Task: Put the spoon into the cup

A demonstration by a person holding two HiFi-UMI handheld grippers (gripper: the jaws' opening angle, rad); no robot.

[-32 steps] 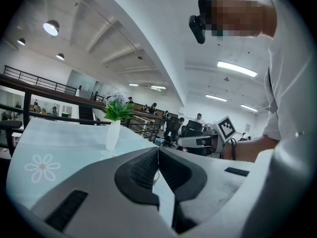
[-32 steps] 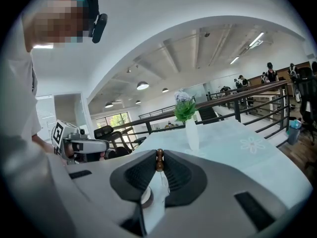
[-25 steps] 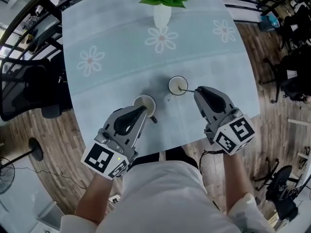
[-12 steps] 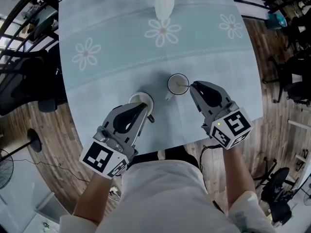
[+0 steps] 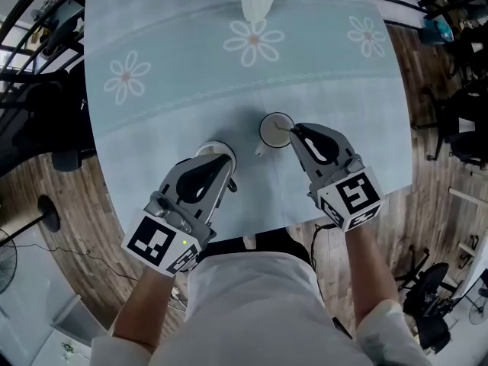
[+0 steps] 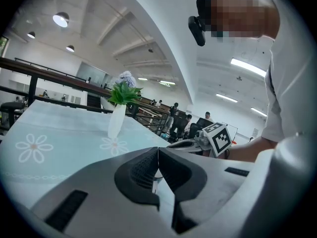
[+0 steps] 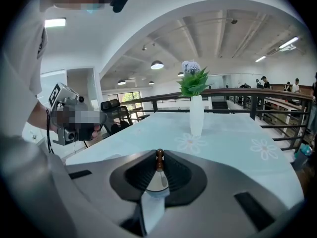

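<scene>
A white cup (image 5: 271, 126) stands near the middle of the pale blue tablecloth. My right gripper (image 5: 293, 132) sits at the cup's right rim, shut on the brown handle end of the spoon (image 7: 159, 158). The spoon hangs down into the cup (image 7: 158, 181) below the jaws; in the head view the gripper hides it. My left gripper (image 5: 219, 157) is shut, its tip over a second white round dish (image 5: 210, 149) left of the cup. In the left gripper view its pads (image 6: 158, 152) meet, with something white below them. Whether they pinch that dish I cannot tell.
A white vase (image 5: 257, 2) with a green plant stands at the table's far edge, seen too as the vase (image 7: 196, 115) ahead of the right gripper. The table's near edge (image 5: 252, 231) runs just behind both grippers. Black chairs (image 5: 34, 128) stand on the left.
Both grippers have sunk toward the table. The right gripper with the spoon has closed in on the cup's rim. The left gripper has stayed over the white dish.
</scene>
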